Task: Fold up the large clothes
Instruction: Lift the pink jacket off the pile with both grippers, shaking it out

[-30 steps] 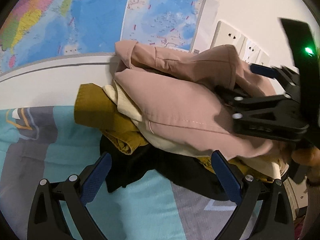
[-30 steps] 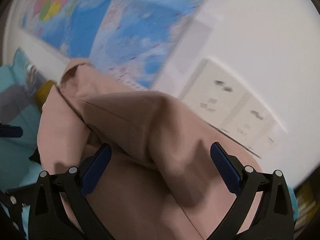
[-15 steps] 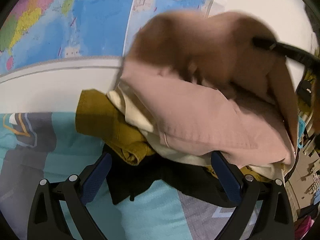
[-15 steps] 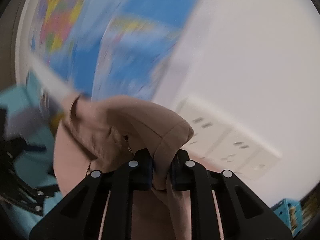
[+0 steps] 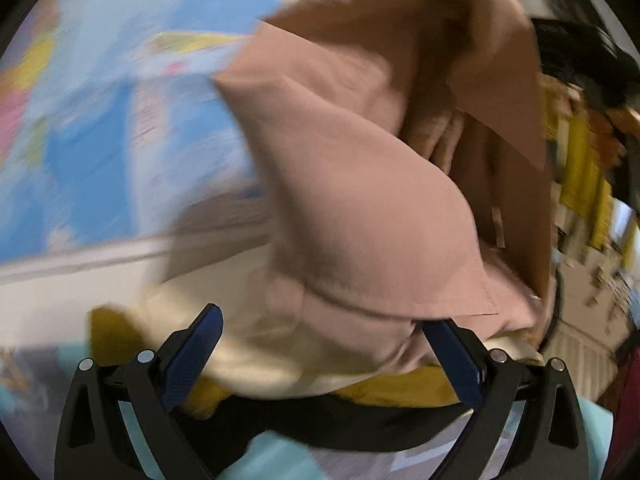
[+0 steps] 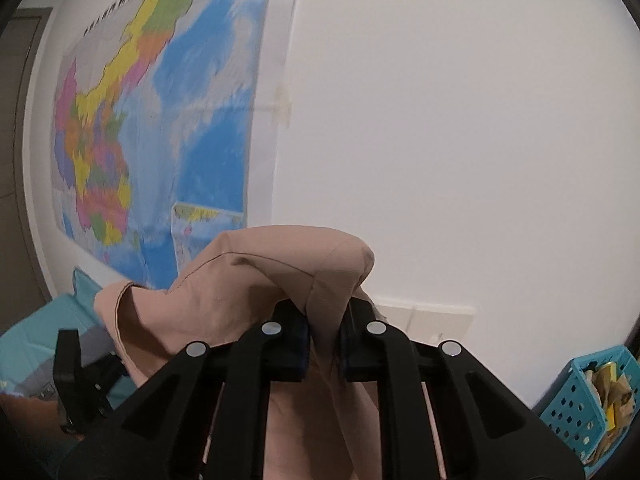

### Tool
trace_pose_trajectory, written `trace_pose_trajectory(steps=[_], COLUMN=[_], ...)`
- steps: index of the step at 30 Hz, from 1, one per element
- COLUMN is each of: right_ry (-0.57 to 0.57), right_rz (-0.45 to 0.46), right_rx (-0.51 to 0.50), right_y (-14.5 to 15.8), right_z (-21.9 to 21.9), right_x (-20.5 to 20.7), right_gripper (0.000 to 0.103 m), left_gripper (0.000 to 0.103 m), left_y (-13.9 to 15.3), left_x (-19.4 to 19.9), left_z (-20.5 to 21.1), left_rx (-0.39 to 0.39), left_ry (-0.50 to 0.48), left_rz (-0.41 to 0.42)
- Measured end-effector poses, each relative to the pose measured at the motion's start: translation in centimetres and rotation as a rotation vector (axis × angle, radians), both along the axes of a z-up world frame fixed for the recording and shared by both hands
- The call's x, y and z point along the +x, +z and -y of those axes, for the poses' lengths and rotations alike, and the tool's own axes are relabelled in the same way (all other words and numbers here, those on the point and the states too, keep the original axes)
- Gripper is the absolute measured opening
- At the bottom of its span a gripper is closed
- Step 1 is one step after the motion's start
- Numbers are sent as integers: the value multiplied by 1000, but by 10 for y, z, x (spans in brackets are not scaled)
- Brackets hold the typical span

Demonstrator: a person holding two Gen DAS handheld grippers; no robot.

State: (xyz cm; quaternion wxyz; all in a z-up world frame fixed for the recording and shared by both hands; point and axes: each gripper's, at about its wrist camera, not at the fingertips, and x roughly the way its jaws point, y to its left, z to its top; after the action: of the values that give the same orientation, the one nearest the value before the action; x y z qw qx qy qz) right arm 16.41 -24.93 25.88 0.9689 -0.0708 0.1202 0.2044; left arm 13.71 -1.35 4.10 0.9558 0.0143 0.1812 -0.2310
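A: What is the right gripper (image 6: 324, 344) doing?

B: Its two fingers (image 6: 294, 344) are pinching a fold of the pink garment (image 6: 240, 292). The cloth bunches up over the tips and hangs down on both sides.

A: And the left gripper (image 5: 320, 354)?

B: Its fingers (image 5: 192, 354) are spread wide. Nothing is between them. They sit low, right in front of the pile of clothes.

A: Where is the pink garment in the left wrist view?

B: The pink garment (image 5: 360, 208) is lifted high. It hangs in big loose folds above the pile, and its lower edge is just over the left fingers.

A: What is in the pile?

B: A cream piece (image 5: 248, 344) is on top. A mustard yellow piece (image 5: 404, 388) is under it, and a black piece (image 5: 340, 420) is at the bottom. They lie on a bed with a teal and grey sheet (image 5: 280, 460), at the edge next to the wall.

A: What is on the wall?

B: A big coloured map (image 6: 160, 120) hangs on the white wall (image 6: 460, 140). White wall sockets (image 6: 424, 316) sit low down, just behind the right gripper.

A: Anything else?

B: A blue basket with holes (image 6: 588, 400) is at the lower right, with some things in it. The left wrist view is blurry.
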Motion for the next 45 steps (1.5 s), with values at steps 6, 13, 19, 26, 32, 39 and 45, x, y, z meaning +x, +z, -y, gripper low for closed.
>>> trace_pose_trajectory(steps=[6, 13, 19, 26, 32, 39, 45], right_ry=[-19, -55, -19, 118, 325, 493, 474], right_rz=[-10, 119, 268, 267, 171, 156, -149], right_rx=[21, 89, 124, 212, 290, 351, 367], right_y=[5, 62, 125, 135, 93, 79, 28], right_z=[23, 56, 69, 71, 41, 0, -67], right_x=[-16, -89, -185, -270, -320, -342, -212], right_gripper=[10, 9, 8, 8, 8, 8, 9], left_gripper=[12, 8, 8, 9, 9, 10, 10], left_y=[-5, 74, 176, 248, 257, 262, 216], left_x=[14, -15, -73, -190, -289, -382, -302], left_z=[49, 38, 15, -46, -98, -124, -146], left_rx=[89, -62, -94, -64, 33, 172, 228], left_ry=[-141, -151, -138, -25, 110, 261, 345], left_rz=[-28, 61, 213, 362, 404, 438, 183])
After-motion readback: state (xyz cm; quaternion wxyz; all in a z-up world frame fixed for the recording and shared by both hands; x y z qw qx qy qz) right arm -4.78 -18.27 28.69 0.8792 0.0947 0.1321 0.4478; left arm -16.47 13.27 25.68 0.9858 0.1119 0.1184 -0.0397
